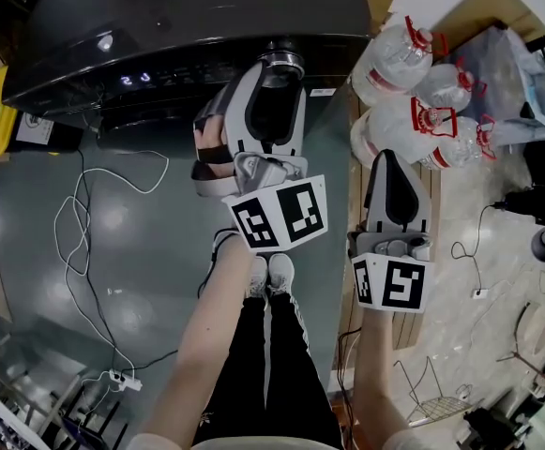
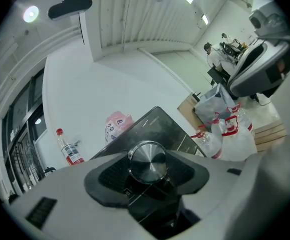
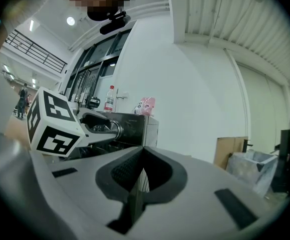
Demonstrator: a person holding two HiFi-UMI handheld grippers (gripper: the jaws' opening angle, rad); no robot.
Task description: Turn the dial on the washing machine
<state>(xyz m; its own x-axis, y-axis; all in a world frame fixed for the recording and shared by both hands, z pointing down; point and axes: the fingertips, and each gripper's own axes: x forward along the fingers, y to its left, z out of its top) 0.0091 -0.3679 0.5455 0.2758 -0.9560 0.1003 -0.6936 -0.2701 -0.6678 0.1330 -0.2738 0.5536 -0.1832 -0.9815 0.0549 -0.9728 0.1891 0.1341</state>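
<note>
Two grippers in frame. Left gripper clamps the dial, a round brushed-metal knob with a flat face, wedged between the black ribbed pads. The dial sits on the front panel of the glossy black washing machine, at 12 o'clock in the head view. Right gripper is clenched on nothing, pads meeting edge to edge, parked at 4 o'clock of the left one. Clear plastic water jugs with red caps at 2 o'clock.
</note>
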